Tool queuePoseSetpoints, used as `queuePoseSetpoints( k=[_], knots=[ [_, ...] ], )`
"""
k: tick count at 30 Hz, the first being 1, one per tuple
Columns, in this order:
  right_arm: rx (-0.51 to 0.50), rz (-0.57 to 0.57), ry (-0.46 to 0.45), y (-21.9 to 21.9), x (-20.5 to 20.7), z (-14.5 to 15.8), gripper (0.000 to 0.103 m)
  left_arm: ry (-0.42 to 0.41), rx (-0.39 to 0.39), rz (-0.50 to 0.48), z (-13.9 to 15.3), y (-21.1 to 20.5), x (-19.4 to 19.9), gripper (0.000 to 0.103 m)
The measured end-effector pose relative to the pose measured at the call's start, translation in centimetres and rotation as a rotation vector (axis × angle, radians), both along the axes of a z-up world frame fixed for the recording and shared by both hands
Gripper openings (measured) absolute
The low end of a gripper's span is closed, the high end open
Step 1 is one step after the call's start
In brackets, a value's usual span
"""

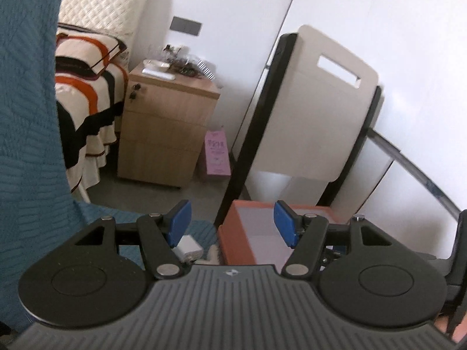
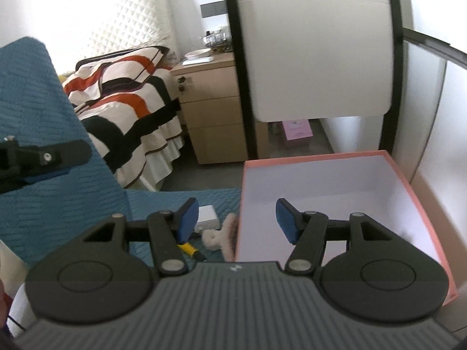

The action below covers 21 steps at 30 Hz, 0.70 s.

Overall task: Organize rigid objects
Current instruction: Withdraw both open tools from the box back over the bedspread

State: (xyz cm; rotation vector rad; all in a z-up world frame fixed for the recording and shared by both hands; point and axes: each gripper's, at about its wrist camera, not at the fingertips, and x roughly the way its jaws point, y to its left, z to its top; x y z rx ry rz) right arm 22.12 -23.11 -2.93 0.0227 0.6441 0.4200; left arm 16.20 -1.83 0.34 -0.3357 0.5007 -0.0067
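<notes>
An orange-rimmed box (image 2: 321,156) with a white, bare inside stands open on a blue quilted cover (image 2: 43,102). Left of it on the cover lie a white charger block (image 2: 207,215), a fluffy beige claw clip (image 2: 221,236) and a yellow-and-black tool (image 2: 191,249). My right gripper (image 2: 238,221) hovers open over the box's near-left corner, nothing between its blue pads. My left gripper (image 1: 233,223) is also open and holds nothing; it hangs above the box (image 1: 251,233) edge, with the charger (image 1: 188,248) and clip (image 1: 213,255) below its left finger. Further left it shows again as the left gripper (image 2: 73,162).
Behind the box stands a white chair back (image 2: 315,58) in a black frame. A wooden drawer cabinet (image 1: 166,128) with clutter on top sits by a bed with striped bedding (image 1: 84,87). A pink carton (image 1: 216,154) rests on the grey floor by the wall.
</notes>
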Motion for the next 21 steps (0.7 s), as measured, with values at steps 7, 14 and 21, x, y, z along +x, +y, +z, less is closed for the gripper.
queuePoseSetpoints(
  k=[7, 14, 21],
  knots=[
    [-0.015, 0.022, 0.019, 2.5, -1.2, -1.9, 0.061, 0.049, 0.005, 0.0, -3.1, 1.7, -0.4, 0.068],
    [-0.033, 0.039, 0.051, 4.2, -2.7, -4.0, 0.061, 0.089, 0.012, -0.003, -5.8, 2.7, -1.2, 0.068],
    [-0.055, 0.041, 0.074, 5.2, -4.4, -5.7, 0.061, 0.118, 0.016, -0.003, -7.9, 3.7, -2.4, 0.068]
  ],
)
